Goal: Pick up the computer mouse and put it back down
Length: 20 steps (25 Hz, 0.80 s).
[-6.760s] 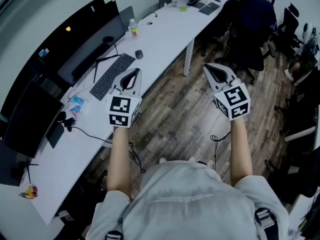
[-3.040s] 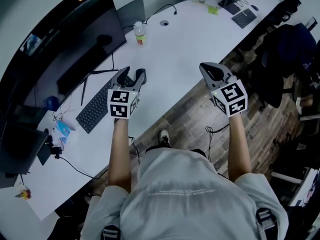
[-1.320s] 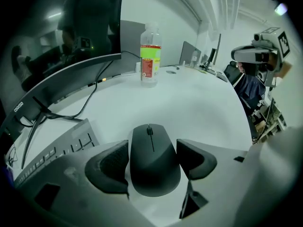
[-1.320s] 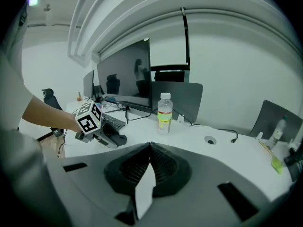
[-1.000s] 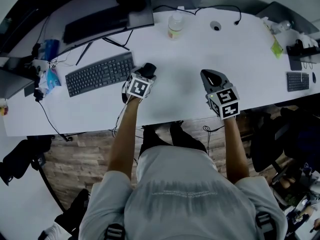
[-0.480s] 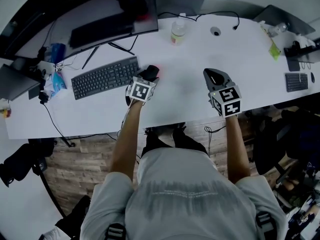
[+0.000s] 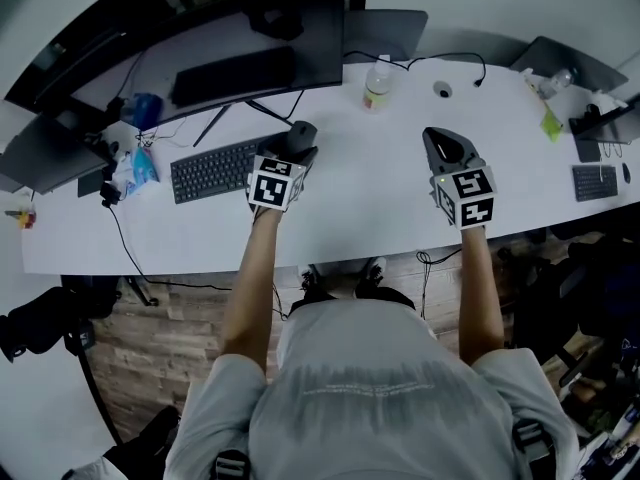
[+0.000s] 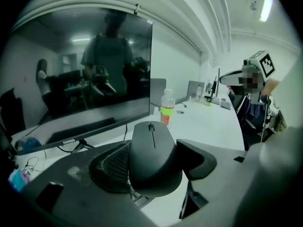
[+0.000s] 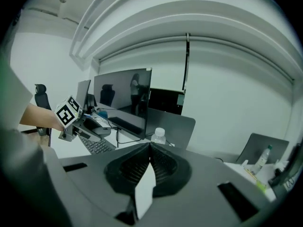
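"At the right end of the keyboard (image 7: 212, 168), what is the left gripper (image 7: 293, 150) doing?" the student is asking.

"It is pinching the black computer mouse (image 8: 154, 150) by its flanks, one jaw pressing each side. The mouse is therefore sitting squarely between the jaws, its scroll wheel pointing away toward the monitor (image 8: 85, 74). White desk (image 7: 380, 203) is showing beneath its underside, so it is probably riding clear of the surface."

"And the right gripper (image 9: 149, 148)?"

"It is hovering over bare desk, well apart from the mouse, its jaws pressed together on nothing. Likely it is idling because one gripper suffices for this object. The put-down is not yet done."
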Motion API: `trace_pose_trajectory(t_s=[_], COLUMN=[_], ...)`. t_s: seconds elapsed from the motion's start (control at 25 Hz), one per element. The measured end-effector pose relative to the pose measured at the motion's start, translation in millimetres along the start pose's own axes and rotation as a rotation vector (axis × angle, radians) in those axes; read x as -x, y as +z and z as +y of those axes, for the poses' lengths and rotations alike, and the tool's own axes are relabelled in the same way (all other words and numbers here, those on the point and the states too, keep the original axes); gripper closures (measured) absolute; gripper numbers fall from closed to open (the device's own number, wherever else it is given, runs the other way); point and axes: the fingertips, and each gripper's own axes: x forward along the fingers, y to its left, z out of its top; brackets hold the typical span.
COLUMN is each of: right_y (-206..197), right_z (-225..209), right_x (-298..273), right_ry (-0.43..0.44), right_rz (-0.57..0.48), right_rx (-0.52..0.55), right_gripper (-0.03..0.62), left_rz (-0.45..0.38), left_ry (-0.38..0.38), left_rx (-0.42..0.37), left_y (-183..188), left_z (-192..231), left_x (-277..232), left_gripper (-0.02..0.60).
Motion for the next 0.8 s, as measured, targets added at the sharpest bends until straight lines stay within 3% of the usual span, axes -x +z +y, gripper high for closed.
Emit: trace_pose_trajectory(t_s=[0.8], right_y=[162], right_z=[26], right_x=[34], right_ry=[-0.031], right_rz=[-0.289], right_rx=[0.183], right_gripper=[0.592], left_rz=[-0.386], left_ry=[0.193], left_rx=[-0.157], left_y=[151], left_z=[47], left_x=[171], left_gripper=[0.289])
